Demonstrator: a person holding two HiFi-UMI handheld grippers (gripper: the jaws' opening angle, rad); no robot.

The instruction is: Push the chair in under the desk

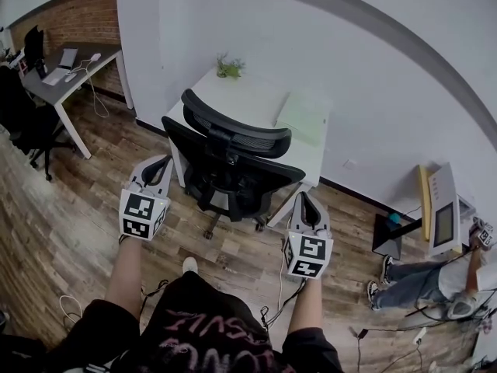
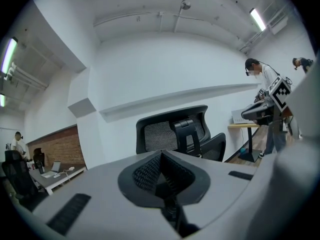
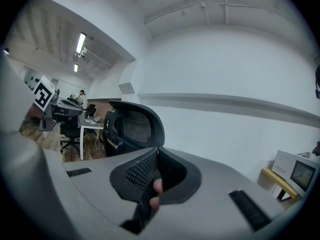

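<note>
A black mesh office chair (image 1: 229, 162) stands in front of the white desk (image 1: 260, 92), its back toward me and its seat partly under the desk top. My left gripper (image 1: 161, 164) is shut and empty, close by the chair's left side. At the chair's right side, near the desk leg, my right gripper (image 1: 304, 201) is shut and empty too. Whether either tip touches the chair I cannot tell. The left gripper view shows the chair (image 2: 180, 136) beyond the closed left gripper (image 2: 162, 176). In the right gripper view the chair (image 3: 132, 126) rises behind the closed right gripper (image 3: 155, 176).
A small plant (image 1: 229, 68) and a green folder (image 1: 304, 115) lie on the desk. A second desk (image 1: 70, 68) with a laptop and another black chair (image 1: 27, 119) stand at the far left. A person (image 1: 435, 278) sits on the floor at right near a white box (image 1: 444, 216). Cables trail on the wood floor.
</note>
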